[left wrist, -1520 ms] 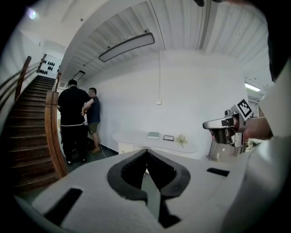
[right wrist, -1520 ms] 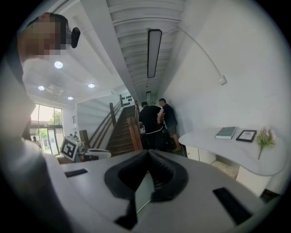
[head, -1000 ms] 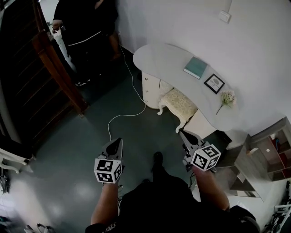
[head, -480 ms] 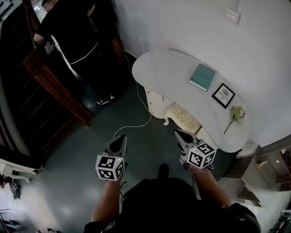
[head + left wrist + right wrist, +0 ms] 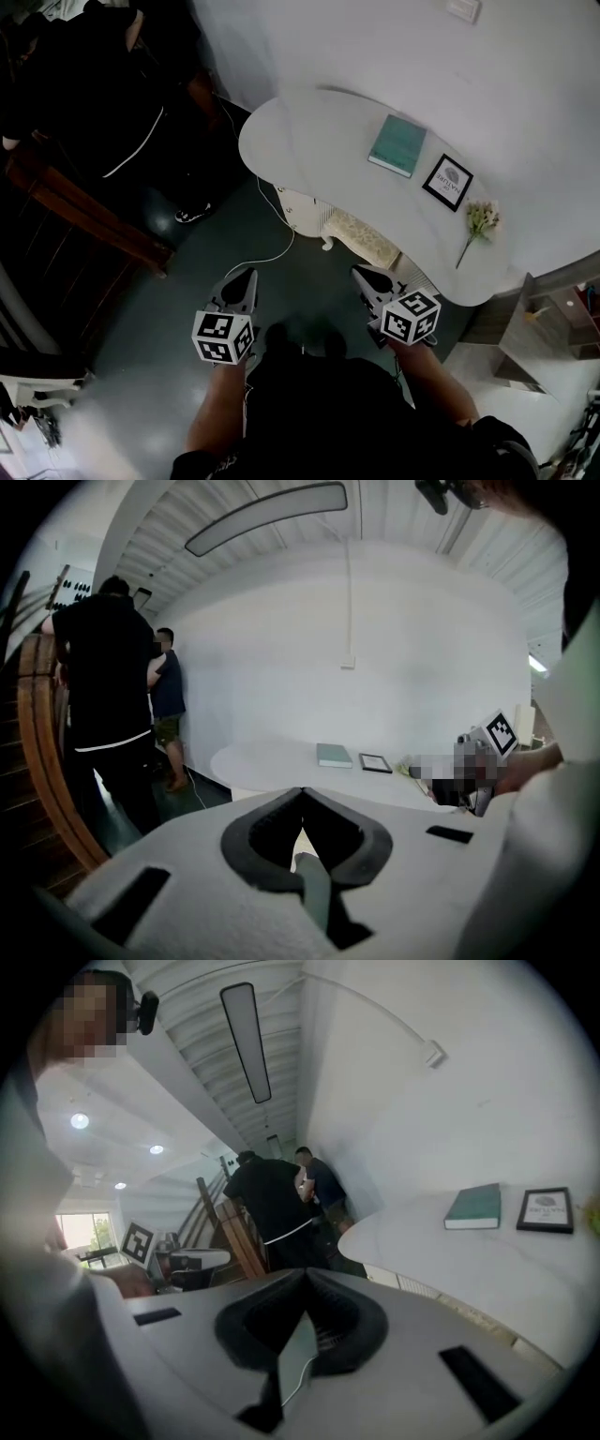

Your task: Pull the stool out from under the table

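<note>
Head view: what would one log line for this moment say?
stage: pre-grasp | cream cushioned stool: partly under white curved table, untouched | left gripper: shut, empty | right gripper: shut, empty

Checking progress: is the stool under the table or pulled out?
Under, mostly: the stool sits tucked beneath the table edge, only part of its seat showing.

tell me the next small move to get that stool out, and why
Probably open the right tongs and reach down toward the stool. It sits tucked under the table with only its cushioned front showing. Both the right and the left tongs are shut, empty and short of it, and the right is nearer.
</note>
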A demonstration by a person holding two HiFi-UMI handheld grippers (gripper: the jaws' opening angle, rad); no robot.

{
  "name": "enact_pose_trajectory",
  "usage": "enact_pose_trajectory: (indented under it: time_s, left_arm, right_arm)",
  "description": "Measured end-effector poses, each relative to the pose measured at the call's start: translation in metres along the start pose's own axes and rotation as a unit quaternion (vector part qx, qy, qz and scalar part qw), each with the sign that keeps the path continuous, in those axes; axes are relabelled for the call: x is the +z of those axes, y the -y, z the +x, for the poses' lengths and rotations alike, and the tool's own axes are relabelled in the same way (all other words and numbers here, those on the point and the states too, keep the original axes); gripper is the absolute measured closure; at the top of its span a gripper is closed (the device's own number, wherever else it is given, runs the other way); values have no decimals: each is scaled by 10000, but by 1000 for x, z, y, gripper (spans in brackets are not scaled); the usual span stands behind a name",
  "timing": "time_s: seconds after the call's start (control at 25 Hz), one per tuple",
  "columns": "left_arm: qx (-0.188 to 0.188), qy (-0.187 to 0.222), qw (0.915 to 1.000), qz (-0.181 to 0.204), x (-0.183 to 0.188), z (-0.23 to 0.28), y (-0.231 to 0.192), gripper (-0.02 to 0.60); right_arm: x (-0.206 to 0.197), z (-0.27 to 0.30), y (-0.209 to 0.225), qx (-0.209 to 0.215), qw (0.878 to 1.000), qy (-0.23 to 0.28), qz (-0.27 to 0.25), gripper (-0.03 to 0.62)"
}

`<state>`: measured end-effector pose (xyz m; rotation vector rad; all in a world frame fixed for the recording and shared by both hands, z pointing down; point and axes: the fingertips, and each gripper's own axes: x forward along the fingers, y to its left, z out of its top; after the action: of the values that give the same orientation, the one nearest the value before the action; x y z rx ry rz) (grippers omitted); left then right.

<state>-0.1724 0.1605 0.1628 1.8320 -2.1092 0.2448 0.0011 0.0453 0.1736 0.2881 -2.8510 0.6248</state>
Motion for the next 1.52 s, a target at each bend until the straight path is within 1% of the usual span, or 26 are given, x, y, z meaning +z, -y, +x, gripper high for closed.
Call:
enact_pose_trajectory:
  time_s: [0.16,0.28,0.48,0.64,0.76,0.96,1.12,1.28,1.36,1.52]
  left_arm:
    - [-543,-139,9984,77,-1,35,-16,572]
    - [-1057,-322,9937,190,-5,61,-29,572]
    - [-1838,-481,9805,505,-9,83,-54,572]
    - [-2318,-705,9679,667,-25,103,-63,572]
    - [-2545,-794,9613,700,-32,118,-61,572]
    - [-2870,-1034,9508,544,-50,141,-43,572]
    - [-3175,-1141,9384,743,-72,173,-22,572]
    - [-3273,-1230,9349,602,-110,211,-3,572]
    - [-3306,-1330,9325,591,-130,231,5,572]
    - [-3352,-1415,9288,702,-167,253,17,572]
  right_arm:
    - [-9,13,5,-471,9987,-12,168,589]
    - [-15,27,10,-957,9947,40,362,589]
    - [-19,56,2,-1600,9847,250,639,589]
    - [-33,56,6,-2180,9705,422,943,589]
    - [-54,50,14,-2488,9597,364,1252,589]
    - [-85,31,34,-2948,9415,310,1603,589]
    - [-117,25,64,-3193,9311,325,1734,589]
    - [-162,23,104,-3381,9220,25,1886,589]
    - [-179,28,121,-3394,9199,43,1967,589]
    - [-208,36,144,-3313,9219,94,2006,589]
